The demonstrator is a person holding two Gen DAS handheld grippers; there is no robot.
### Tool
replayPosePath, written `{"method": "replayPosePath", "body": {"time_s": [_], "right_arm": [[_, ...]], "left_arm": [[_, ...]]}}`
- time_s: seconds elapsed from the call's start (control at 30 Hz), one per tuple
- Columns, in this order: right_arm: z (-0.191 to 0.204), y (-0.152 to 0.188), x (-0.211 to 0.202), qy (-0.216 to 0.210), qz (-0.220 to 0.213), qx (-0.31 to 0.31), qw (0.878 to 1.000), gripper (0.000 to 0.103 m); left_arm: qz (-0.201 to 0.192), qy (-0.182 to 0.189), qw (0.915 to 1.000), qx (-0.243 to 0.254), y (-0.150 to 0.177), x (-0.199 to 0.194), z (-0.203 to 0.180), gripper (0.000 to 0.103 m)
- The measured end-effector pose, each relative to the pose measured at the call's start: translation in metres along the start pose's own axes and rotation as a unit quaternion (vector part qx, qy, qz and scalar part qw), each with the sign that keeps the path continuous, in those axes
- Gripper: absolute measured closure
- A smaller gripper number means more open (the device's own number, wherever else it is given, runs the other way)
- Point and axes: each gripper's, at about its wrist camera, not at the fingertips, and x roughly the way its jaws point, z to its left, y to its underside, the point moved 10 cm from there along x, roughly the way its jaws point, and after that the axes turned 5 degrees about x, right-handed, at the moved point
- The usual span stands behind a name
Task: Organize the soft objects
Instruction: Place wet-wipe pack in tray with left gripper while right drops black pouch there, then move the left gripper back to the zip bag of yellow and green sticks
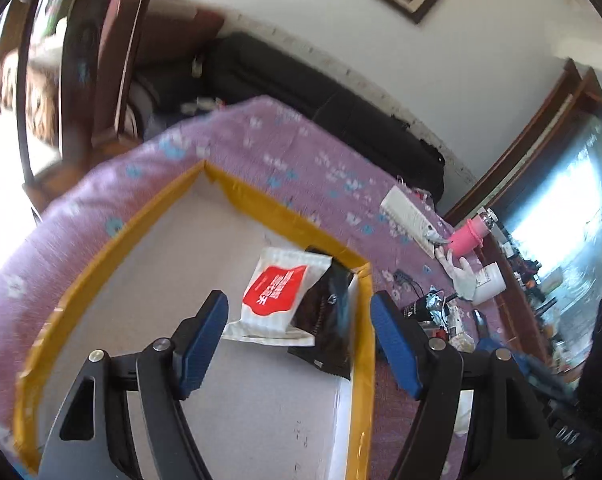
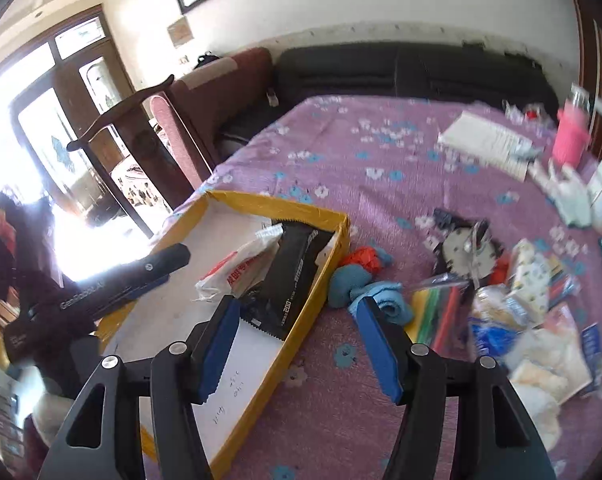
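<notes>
A shallow white box with a yellow taped rim lies on the purple flowered bedspread. Inside it lie a white packet with a red label and a black packet against the right wall. My left gripper is open and empty above the box, just short of the packets. My right gripper is open and empty over the box's right rim. Blue rolled cloths and a teal and red sock bundle lie on the bed just right of the box.
The left gripper's black body shows over the box's left side. A pile of packets, tissue and coloured strips lies at the right. A pink bottle, a white paper sheet and gloves sit farther back.
</notes>
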Motion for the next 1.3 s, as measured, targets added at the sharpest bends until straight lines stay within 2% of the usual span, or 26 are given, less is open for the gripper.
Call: {"method": "replayPosePath", "body": {"time_s": [0.03, 0.1, 0.13, 0.17, 0.23, 0.27, 0.33, 0.4, 0.47, 0.53, 0.6, 0.77, 0.9, 1.07, 1.3], "right_arm": [[0.004, -0.005, -0.012, 0.001, -0.016, -0.010, 1.000, 0.036], [0.014, -0.020, -0.043, 0.001, -0.068, -0.025, 0.997, 0.031], [0.017, -0.025, -0.057, 0.004, -0.093, -0.028, 0.995, 0.023], [0.018, -0.031, -0.079, 0.016, -0.137, -0.030, 0.990, 0.010], [0.015, -0.032, -0.113, 0.043, -0.213, -0.036, 0.975, 0.000], [0.012, -0.029, -0.123, 0.057, -0.239, -0.041, 0.968, 0.000], [0.002, -0.013, -0.130, 0.078, -0.258, -0.045, 0.962, 0.000], [-0.018, 0.012, -0.117, 0.096, -0.222, -0.036, 0.970, 0.000], [-0.044, 0.034, -0.102, 0.106, -0.184, -0.015, 0.977, 0.000], [-0.073, 0.049, -0.097, 0.128, -0.163, 0.006, 0.978, 0.000], [-0.107, 0.059, -0.096, 0.151, -0.146, 0.031, 0.977, 0.000], [-0.181, 0.068, -0.115, 0.177, -0.148, 0.091, 0.969, 0.000], [-0.206, 0.077, -0.124, 0.194, -0.147, 0.103, 0.965, 0.000], [-0.236, 0.073, -0.132, 0.220, -0.155, 0.110, 0.957, 0.001], [-0.284, 0.059, -0.152, 0.248, -0.174, 0.155, 0.940, 0.001]], "left_arm": [[-0.019, -0.016, 0.9995, 0.018, -0.001, -0.013, -0.006, 0.027], [-0.075, -0.061, 0.9938, 0.054, -0.001, -0.048, -0.022, 0.006], [-0.096, -0.073, 0.9910, 0.058, -0.001, -0.060, -0.025, 0.000], [-0.127, -0.089, 0.9862, 0.059, 0.001, -0.077, -0.030, 0.000], [-0.161, -0.089, 0.9817, 0.049, 0.011, -0.099, -0.039, 0.000], [-0.160, -0.088, 0.9822, 0.043, 0.016, -0.101, -0.041, 0.000], [-0.141, -0.087, 0.9858, 0.030, 0.033, -0.096, -0.045, 0.000], [-0.104, -0.071, 0.9914, 0.033, 0.055, -0.079, -0.058, 0.000], [-0.072, -0.079, 0.9928, 0.054, 0.073, -0.062, -0.069, 0.000], [-0.044, -0.066, 0.9941, 0.074, 0.092, -0.048, -0.085, 0.000], [-0.034, -0.061, 0.9933, 0.092, 0.104, -0.042, -0.098, 0.000], [-0.016, -0.070, 0.9911, 0.113, 0.117, -0.030, -0.115, 0.000], [-0.010, -0.082, 0.9890, 0.123, 0.127, -0.029, -0.119, 0.000], [-0.007, -0.089, 0.9865, 0.138, 0.131, -0.028, -0.128, 0.000], [-0.036, -0.119, 0.9797, 0.157, 0.128, -0.033, -0.130, 0.000]]}}
